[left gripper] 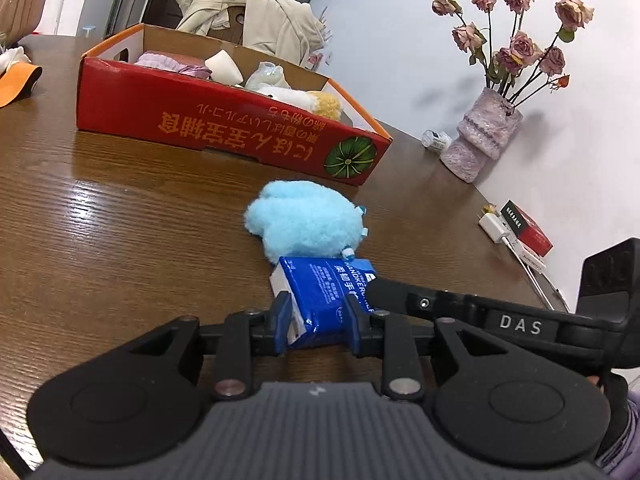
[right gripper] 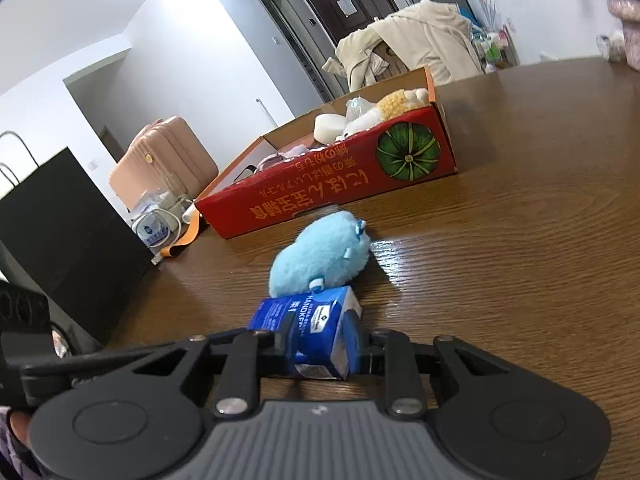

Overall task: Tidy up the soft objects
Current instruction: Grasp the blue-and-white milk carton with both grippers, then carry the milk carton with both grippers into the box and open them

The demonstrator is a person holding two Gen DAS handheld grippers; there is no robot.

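Left tongs point(left gripper: 318, 326) pinching blue tissue pack point(left gripper: 324, 300), lower centre of left wrist view; pads pressed on both sides. Right tongs point(right gripper: 320, 348) pinching same pack point(right gripper: 316, 328) from the other end, lower centre of right wrist view. Pack lies on brown bench point(left gripper: 120, 220), touching blue plush point(left gripper: 306, 220) just behind it, mid-frame. Red box point(left gripper: 224, 120) farther back, upper left of left view, w/ soft items inside, apart from plush. Vase point(left gripper: 482, 134) w/ dried roses at right edge of bench.
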